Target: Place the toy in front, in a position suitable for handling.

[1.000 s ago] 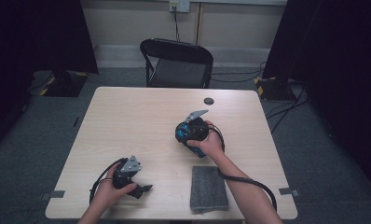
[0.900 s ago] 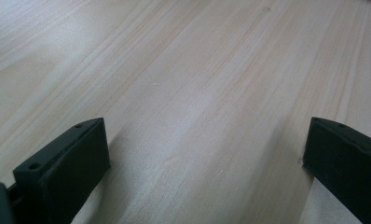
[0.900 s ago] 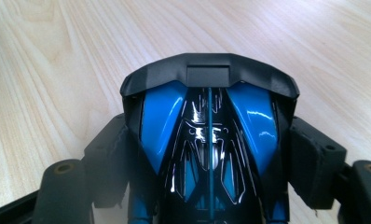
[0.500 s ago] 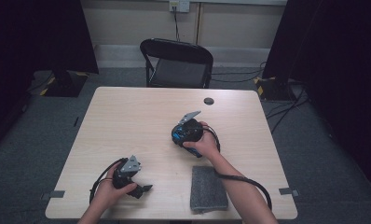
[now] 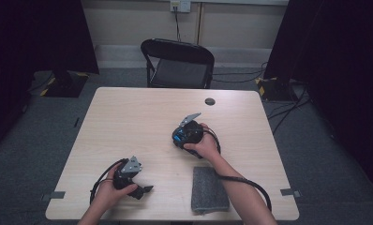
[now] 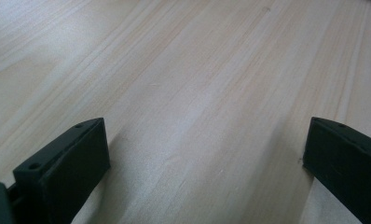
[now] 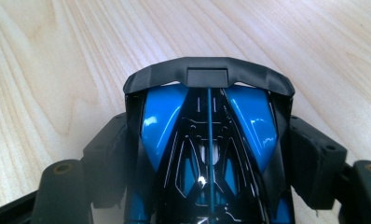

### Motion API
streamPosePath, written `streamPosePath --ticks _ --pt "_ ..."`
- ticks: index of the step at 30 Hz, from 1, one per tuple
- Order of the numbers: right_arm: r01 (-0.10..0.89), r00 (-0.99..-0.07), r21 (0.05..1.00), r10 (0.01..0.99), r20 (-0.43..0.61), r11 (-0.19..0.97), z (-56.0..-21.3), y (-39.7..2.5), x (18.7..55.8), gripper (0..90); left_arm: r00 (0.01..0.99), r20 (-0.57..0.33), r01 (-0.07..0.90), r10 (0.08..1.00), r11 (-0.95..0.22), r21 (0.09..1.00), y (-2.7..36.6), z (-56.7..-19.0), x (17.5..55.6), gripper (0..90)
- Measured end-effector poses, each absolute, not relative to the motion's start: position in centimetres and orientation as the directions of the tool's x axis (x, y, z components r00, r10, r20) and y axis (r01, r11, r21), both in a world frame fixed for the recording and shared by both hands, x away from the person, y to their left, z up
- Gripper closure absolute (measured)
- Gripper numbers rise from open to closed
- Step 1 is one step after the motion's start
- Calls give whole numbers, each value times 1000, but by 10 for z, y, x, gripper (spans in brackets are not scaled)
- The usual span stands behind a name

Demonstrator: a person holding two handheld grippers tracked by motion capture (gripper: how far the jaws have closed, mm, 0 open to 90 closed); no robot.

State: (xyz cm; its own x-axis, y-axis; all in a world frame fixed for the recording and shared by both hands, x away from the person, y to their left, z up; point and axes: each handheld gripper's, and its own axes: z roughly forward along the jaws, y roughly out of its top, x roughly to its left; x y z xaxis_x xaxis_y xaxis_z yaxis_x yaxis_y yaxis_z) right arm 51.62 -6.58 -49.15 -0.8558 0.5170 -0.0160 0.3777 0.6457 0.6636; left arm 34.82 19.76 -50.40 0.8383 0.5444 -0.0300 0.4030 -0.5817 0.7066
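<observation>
A glossy blue and black toy car [image 7: 161, 116] with a black rear wing sits clamped between the jaws of my right gripper [image 7: 209, 182], just above the wooden table [image 7: 58, 56]. From the high view, that right gripper [image 5: 179, 138] is near the table's middle, with the car's blue [image 5: 176, 138] showing at its tip. My left gripper [image 5: 145, 190] rests near the front left edge of the table. In the left gripper view, the left gripper [image 6: 207, 163] is open, with only bare wood between its jaws.
A grey felt pad [image 5: 209, 188] lies at the front edge, under the right forearm. A small black disc [image 5: 210, 101] sits near the table's far edge. A black folding chair [image 5: 177, 61] stands beyond the table. Cables trail from both grippers.
My right gripper has shifted a little to the left with the car in it. The left gripper has stayed put.
</observation>
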Motion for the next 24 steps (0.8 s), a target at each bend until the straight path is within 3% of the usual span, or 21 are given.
streamPosePath --ticks 10,12,13,24 --pt "389 -856 663 516 4 640 -495 -68 517 249 838 -27 402 545 -584 705 198 -504 348 0" --pt "397 -852 665 523 12 632 -495 -68 517 218 839 -29 402 544 -582 707 198 -504 348 0" --pt "401 -838 681 545 3 613 -493 -69 516 142 838 -27 402 545 -584 705 198 -504 348 0" --pt "411 -819 711 573 14 571 -476 -89 503 144 837 -28 404 547 -583 705 198 -504 348 0"
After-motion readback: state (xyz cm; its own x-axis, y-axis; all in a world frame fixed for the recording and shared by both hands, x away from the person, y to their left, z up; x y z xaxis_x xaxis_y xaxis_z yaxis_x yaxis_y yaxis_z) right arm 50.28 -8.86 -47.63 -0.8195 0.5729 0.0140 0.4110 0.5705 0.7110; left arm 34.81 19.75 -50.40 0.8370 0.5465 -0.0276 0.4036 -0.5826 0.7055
